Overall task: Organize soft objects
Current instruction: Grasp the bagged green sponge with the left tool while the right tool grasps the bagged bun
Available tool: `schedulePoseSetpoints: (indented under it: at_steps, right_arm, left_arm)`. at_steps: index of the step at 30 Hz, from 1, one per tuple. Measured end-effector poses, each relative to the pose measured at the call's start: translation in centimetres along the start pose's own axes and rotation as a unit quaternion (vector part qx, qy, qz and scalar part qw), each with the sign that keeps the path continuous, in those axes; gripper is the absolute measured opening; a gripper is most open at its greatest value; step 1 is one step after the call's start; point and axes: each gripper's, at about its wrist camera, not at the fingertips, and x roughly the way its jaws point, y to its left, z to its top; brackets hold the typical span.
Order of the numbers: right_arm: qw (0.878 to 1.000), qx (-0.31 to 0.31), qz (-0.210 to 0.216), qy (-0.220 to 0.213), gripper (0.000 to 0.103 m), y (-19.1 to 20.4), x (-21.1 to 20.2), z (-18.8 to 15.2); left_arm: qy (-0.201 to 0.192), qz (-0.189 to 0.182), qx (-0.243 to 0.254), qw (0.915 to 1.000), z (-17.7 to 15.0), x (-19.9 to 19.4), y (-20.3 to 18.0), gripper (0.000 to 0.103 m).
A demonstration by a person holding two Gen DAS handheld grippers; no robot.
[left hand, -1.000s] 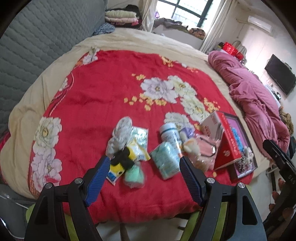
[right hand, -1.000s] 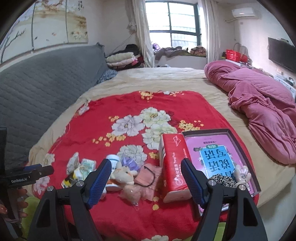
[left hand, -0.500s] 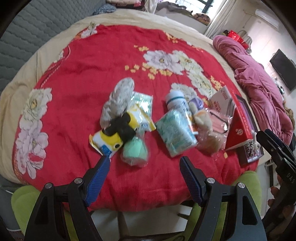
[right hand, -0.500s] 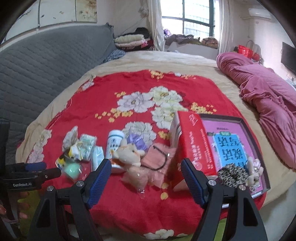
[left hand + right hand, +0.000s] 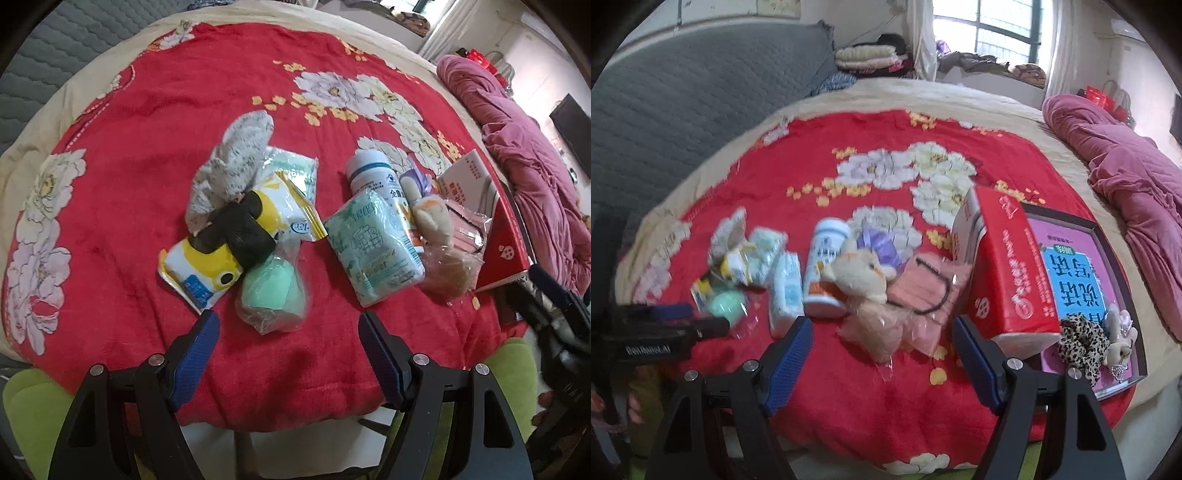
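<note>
Just beyond the wide, empty left claw lies the bagged green ball.

You are in a home bedroom. You face a large bed with a grey quilted headboard and a red blanket printed with pale flowers. A rumpled pink duvet lies bunched on the bed's right side. Behind it, folded bedding is stacked by a curtained window. A dark television hangs on the right-hand wall, and an air conditioner sits high beside the window.
</note>
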Motion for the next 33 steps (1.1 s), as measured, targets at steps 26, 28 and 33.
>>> schedulePoseSetpoints:
  at_steps: [26, 28, 33]
  right_arm:
    - [0.998, -0.055, -0.020, 0.034, 0.058, 0.9, 7.2, -0.8]
    - [0.998, -0.050, -0.012, 0.032, 0.057, 0.6, 6.7, -1.0]
    - [0.999, -0.033, 0.013, 0.035, 0.057, 0.0, 5.8, -1.5]
  left_arm:
    - [0.016, -0.008, -0.025, 0.9995, 0.9, 2.8, 0.4, 0.072]
    - [0.018, -0.006, -0.027, 0.9995, 1.2, 3.0, 0.5, 0.067]
    - [0.028, 0.002, -0.039, 0.9989, 1.1, 3.8, 1.1, 0.049]
